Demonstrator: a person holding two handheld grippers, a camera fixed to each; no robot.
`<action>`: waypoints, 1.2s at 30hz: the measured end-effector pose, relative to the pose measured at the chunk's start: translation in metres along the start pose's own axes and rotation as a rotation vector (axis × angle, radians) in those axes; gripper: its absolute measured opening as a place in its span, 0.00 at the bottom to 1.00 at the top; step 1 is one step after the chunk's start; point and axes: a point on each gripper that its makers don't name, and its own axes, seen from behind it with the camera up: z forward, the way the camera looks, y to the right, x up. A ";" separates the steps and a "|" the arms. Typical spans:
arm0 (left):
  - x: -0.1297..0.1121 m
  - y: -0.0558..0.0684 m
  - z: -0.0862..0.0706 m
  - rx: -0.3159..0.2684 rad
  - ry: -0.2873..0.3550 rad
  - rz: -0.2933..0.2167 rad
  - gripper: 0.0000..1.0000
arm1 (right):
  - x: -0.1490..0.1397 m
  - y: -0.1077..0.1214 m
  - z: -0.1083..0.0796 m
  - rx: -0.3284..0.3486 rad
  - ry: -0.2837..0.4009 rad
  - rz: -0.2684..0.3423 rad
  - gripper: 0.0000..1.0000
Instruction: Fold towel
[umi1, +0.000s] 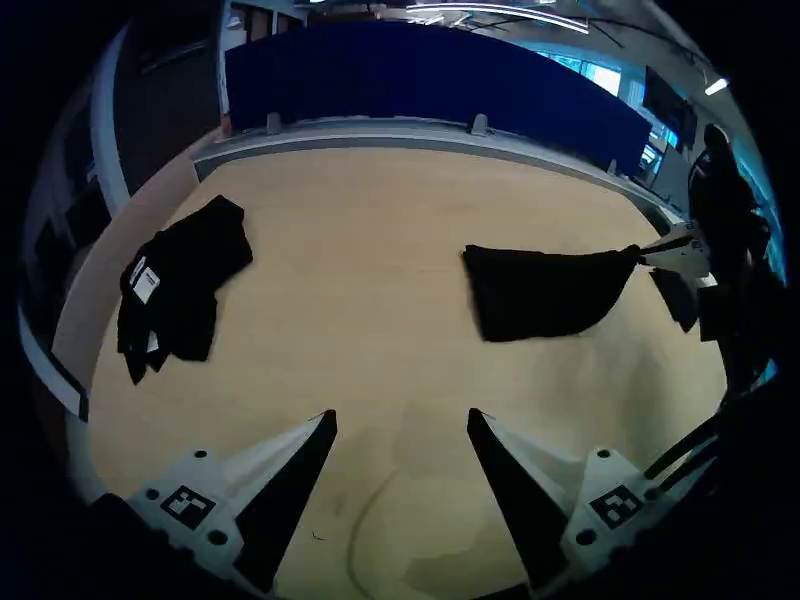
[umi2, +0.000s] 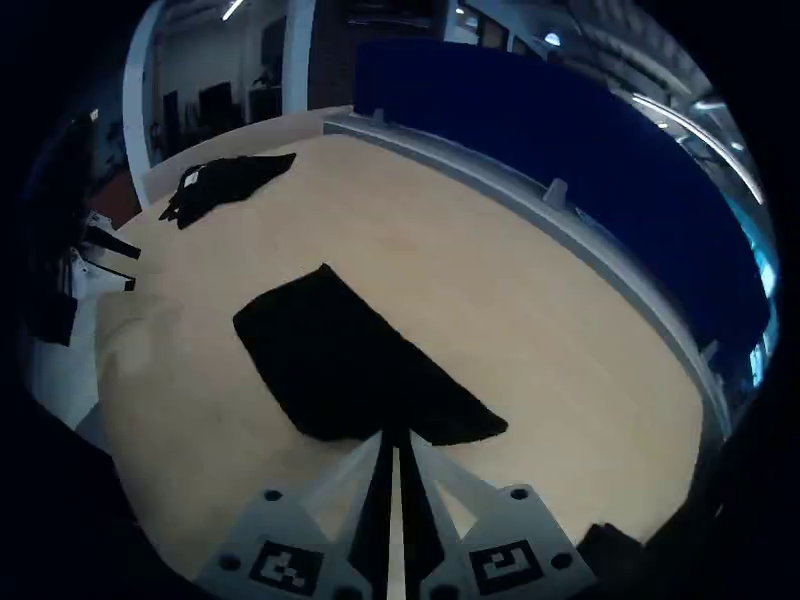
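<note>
One black cloth towel (umi2: 350, 360) lies on pale wooden table (umi2: 560, 330), near corner pinched by clenched right gripper (umi2: 397, 445); left gripper (umi1: 400, 425) spread wide, holding nothing.

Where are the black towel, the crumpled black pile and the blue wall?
black towel (umi2: 350, 360), right gripper view, middle of the cloth.
crumpled black pile (umi1: 190, 270), left gripper view, its centre.
blue wall (umi1: 430, 80), left gripper view, middle of the panel.
</note>
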 end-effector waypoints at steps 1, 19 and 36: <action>0.000 0.000 -0.001 -0.002 0.002 -0.008 0.97 | 0.006 -0.002 0.000 0.003 0.004 -0.011 0.04; -0.007 -0.013 -0.022 0.015 0.017 -0.048 0.97 | 0.055 -0.030 0.014 0.054 0.002 -0.159 0.04; -0.021 -0.034 -0.048 0.081 0.053 -0.125 0.97 | 0.070 -0.140 0.097 0.263 -0.096 -0.372 0.04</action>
